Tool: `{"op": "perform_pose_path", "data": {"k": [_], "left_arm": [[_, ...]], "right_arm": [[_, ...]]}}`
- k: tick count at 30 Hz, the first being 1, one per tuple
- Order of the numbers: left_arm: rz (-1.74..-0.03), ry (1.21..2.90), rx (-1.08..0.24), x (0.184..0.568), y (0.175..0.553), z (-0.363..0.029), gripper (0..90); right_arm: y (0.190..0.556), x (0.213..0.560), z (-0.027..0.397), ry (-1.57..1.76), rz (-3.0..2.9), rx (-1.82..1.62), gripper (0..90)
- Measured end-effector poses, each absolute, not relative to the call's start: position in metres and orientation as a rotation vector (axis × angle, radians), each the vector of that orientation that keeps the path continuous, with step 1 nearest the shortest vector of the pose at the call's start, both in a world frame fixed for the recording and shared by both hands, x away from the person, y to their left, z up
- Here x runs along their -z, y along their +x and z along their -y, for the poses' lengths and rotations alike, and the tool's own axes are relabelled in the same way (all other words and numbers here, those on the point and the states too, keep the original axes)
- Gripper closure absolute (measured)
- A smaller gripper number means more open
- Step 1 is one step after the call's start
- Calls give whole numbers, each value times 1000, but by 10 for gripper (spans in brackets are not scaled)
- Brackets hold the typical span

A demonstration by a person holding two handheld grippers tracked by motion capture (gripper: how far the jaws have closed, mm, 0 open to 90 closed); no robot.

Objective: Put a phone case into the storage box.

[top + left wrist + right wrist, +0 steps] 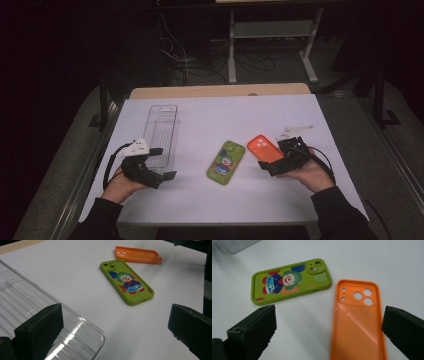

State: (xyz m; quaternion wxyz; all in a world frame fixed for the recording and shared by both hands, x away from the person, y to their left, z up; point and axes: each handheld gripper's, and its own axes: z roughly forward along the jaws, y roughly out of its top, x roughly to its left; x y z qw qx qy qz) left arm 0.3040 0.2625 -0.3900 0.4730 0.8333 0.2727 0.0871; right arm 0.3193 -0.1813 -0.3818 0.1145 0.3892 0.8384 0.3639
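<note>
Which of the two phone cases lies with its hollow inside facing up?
The orange phone case, nearest the right gripper: its ribbed inner face and raised rim show. The green phone case lies printed back up, showing a clown picture.

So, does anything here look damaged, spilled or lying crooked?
Nothing stands out. The orange case lies hollow side up, the green clown case lies flat beside it without touching, and the clear tray sits flat on the white table. No spill or damage shows.
</note>
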Motion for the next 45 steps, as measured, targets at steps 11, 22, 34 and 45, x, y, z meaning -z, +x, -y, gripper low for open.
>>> {"op": "perform_pose_path", "data": {"k": [11, 22, 34, 45], "left_arm": [[-661, 2034, -216, 391, 305, -262, 0], [-674, 2036, -214, 391, 304, -262, 0], [-676, 2038, -216, 391, 304, -263, 0], [-681, 2030, -215, 392, 304, -263, 0]], "right_arm": [[341, 370, 181, 1137, -2428, -1053, 0], [357, 371, 180, 1196, -2403, -997, 0], [361, 374, 190, 1305, -2327, -933, 0], [363, 382, 196, 1334, -2342, -880, 0]]}}
